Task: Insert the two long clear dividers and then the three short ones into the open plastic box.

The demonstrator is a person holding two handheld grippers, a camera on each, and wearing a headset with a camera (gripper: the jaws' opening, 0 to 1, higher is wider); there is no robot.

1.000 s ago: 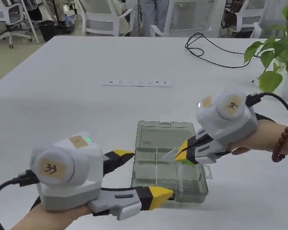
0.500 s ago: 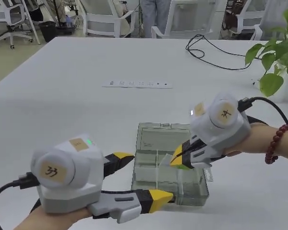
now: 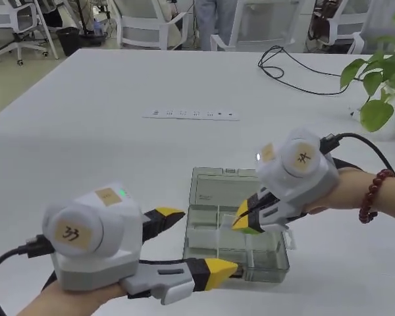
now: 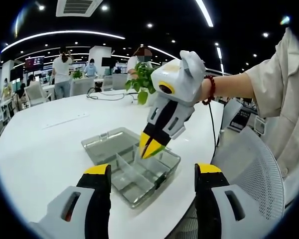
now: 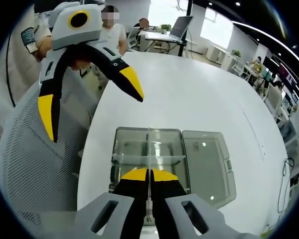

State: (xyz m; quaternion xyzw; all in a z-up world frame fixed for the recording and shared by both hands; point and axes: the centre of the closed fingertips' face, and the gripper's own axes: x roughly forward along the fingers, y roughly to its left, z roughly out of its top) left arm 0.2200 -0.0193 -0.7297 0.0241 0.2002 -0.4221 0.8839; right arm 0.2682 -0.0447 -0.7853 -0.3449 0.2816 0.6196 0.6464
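Observation:
The clear plastic box (image 3: pixel 204 253) lies open near the table's front edge, its lid (image 3: pixel 217 187) flat behind it. Clear dividers stand inside the box (image 5: pixel 134 158). My right gripper (image 3: pixel 243 222) hovers over the box's middle, shut on a thin clear divider (image 3: pixel 228 222). In the right gripper view that divider (image 5: pixel 148 149) runs edge-on from the closed jaws (image 5: pixel 148 175) down into the box. My left gripper (image 3: pixel 194 242) sits at the box's near-left side, open and holding nothing. In the left gripper view its jaws (image 4: pixel 152 172) frame the box (image 4: pixel 124 172) and the right gripper (image 4: pixel 150 148).
A white power strip (image 3: pixel 187 114) lies mid-table. A black cable (image 3: pixel 296 66) loops at the far right beside a green plant (image 3: pixel 382 79). White chairs (image 3: pixel 138 26) line the far edge. People (image 4: pixel 60 69) stand in the room behind. The table's front edge is close to the box.
My right gripper has moved a little left and lower over the box with the divider in it. The left gripper has stayed put; the head camera has shifted slightly.

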